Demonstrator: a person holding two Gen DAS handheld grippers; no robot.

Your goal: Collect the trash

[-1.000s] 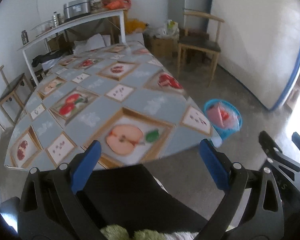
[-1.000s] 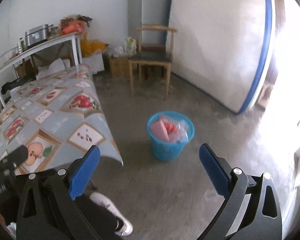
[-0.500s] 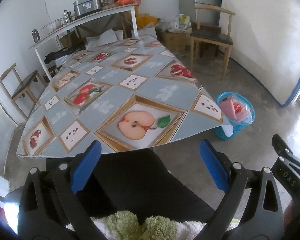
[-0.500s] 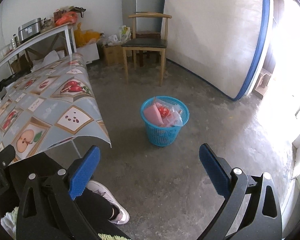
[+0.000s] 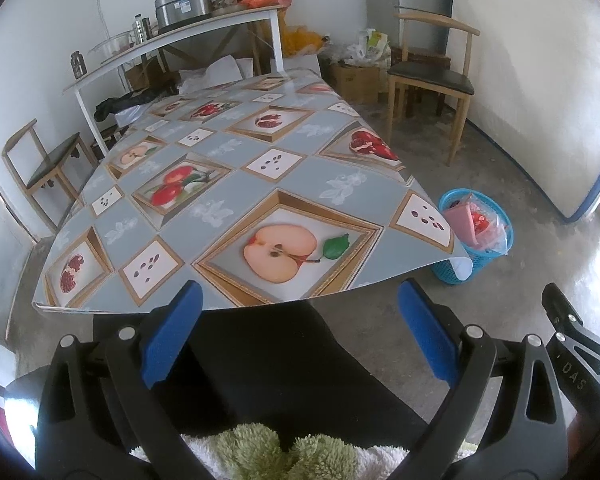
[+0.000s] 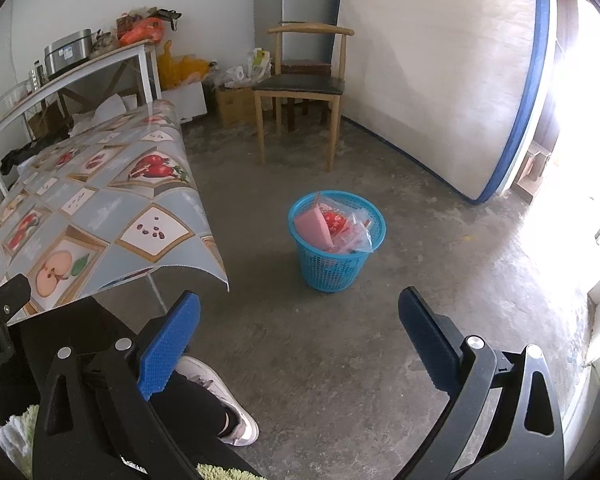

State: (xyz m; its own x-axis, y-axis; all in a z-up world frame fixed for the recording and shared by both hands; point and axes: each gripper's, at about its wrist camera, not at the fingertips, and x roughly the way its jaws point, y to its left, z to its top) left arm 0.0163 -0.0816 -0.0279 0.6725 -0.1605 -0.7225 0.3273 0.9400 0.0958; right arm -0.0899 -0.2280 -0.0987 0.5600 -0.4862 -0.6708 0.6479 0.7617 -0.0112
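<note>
Two grippers up, both empty: my left gripper (image 5: 298, 334) has its blue pads (image 5: 171, 340) spread wide w/ nothing between, hanging over my lap at the near edge of the table (image 5: 204, 184); my right gripper (image 6: 300, 338) is likewise spread wide, aimed at bare concrete floor (image 6: 340, 352) w/ the basket ahead. Trash as far as I can see is all in the blue basket (image 6: 336, 268), standing on the floor just off the table's right corner, well apart from the wooden chair (image 6: 300, 88) behind it. Inside: a pink flat piece (image 6: 310, 230), something red, and a crinkly clear plastic bag (image 6: 358, 232) poking over the rim. Tabletop itself shows no loose trash from either view, so I'd judge the job is near done or the next piece is out of frame, can't tell which. Handling, my guess: contents are light, soft, thin; the clear film prob. slippery and will collapse under the pads, so pinch a bunched fold, not a flat sheet. Pink piece looks like thin card or wrapper, stiffish, take it by the exposed top edge. Basket is perforated plastic, light, will likely flex and tip if nudged at the rim; if it needs moving, I'd clamp the rim wall w/ one pad inside and one outside, on the side nearest me, and lift straight so nothing spills. Nothing fragile as far as I can make out; red item too small to ID.
</note>
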